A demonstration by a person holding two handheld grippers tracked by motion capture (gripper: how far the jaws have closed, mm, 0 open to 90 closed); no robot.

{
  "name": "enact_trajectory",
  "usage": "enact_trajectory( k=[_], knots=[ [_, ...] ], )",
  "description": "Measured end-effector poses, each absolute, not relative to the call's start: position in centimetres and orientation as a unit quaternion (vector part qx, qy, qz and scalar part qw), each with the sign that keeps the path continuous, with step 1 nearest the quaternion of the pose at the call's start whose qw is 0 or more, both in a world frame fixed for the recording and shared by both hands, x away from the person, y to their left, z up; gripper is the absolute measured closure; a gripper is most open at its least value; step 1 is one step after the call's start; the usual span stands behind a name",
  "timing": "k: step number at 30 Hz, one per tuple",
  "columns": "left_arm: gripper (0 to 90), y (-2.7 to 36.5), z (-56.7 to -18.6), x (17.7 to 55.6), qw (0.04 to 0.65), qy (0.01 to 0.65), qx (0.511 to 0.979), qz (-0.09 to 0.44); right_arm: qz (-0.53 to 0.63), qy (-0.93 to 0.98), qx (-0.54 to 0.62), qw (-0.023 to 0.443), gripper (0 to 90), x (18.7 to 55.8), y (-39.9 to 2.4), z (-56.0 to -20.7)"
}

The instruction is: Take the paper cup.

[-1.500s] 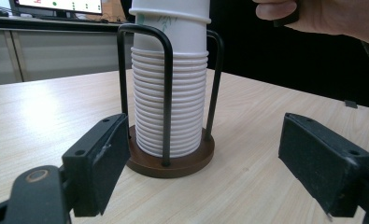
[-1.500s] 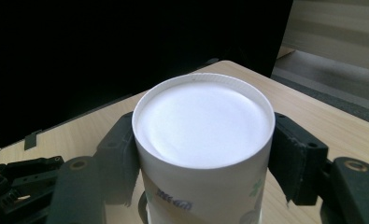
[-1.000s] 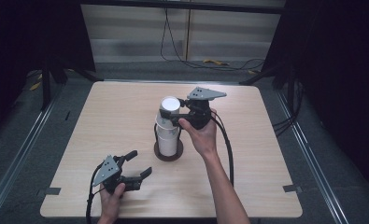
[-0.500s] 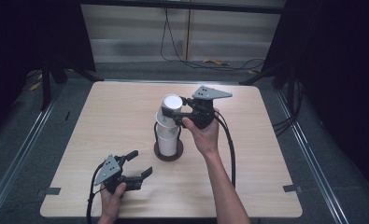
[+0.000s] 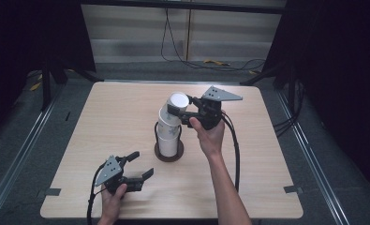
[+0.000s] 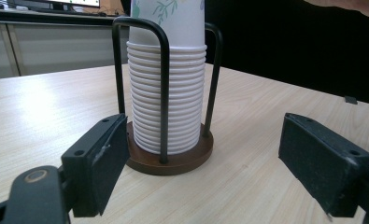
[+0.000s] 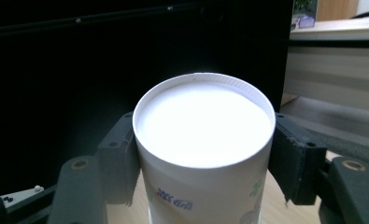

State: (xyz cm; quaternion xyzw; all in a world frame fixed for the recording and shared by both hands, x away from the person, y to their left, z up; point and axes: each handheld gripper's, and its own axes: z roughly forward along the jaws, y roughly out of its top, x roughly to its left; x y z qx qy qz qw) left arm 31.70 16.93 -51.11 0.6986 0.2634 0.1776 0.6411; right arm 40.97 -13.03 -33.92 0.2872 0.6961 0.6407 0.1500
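The top paper cup (image 5: 177,104), bottom up, tilts off the stack (image 5: 169,136), clamped by the right gripper (image 5: 185,112); the left gripper (image 5: 136,166) rests released on the table (image 5: 267,178).

Right gripper (image 5: 182,112) raised, jaws clamped, level; left gripper (image 5: 138,166) low, jaws wide apart.

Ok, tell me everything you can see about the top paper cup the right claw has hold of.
The top paper cup is white paper with a green leaf print and small blue lettering on its wall. It sits upside down, its flat recessed bottom facing up, tilted off the nested cup stack in the wire holder. The right claw is shut on its sides just under the upturned bottom.
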Motion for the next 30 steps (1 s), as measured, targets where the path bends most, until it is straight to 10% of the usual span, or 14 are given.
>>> enact_trajectory(
  k=[30],
  knots=[
    [15.5,16.7,-51.0,32.0,0.637,0.282,0.7,0.155,0.642,0.685,0.308,0.155,33.9,36.7,-18.2,-34.1]
  ],
)
